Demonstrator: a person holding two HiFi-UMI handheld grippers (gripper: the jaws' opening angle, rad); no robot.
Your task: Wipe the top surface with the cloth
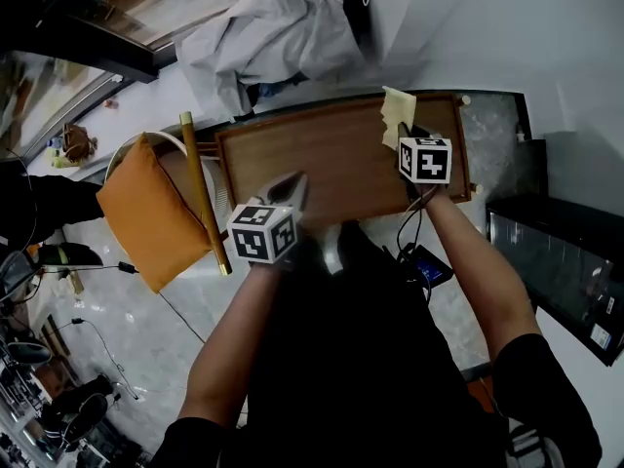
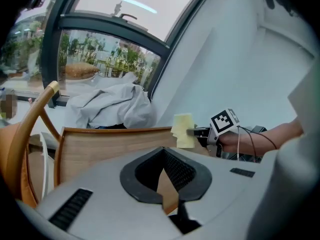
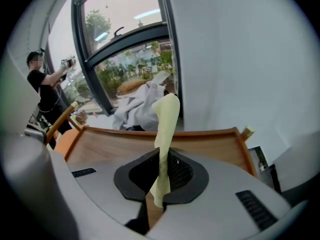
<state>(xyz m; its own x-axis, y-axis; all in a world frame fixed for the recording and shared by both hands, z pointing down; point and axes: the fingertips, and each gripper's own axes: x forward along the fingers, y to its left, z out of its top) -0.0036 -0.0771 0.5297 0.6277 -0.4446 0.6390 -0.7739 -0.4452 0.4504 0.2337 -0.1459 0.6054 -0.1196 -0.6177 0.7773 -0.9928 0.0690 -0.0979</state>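
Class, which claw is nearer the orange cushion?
Left. The left claw sits just right of the cushion, at the near edge of the table; the right claw, holding the cloth, is over its far right end.

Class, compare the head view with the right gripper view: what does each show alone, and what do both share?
Head view only: the left gripper and the wearer's arms. Right gripper view only: a person standing by the window. Both: the yellow cloth shut in the right gripper, the wooden top and a heap of pale fabric.
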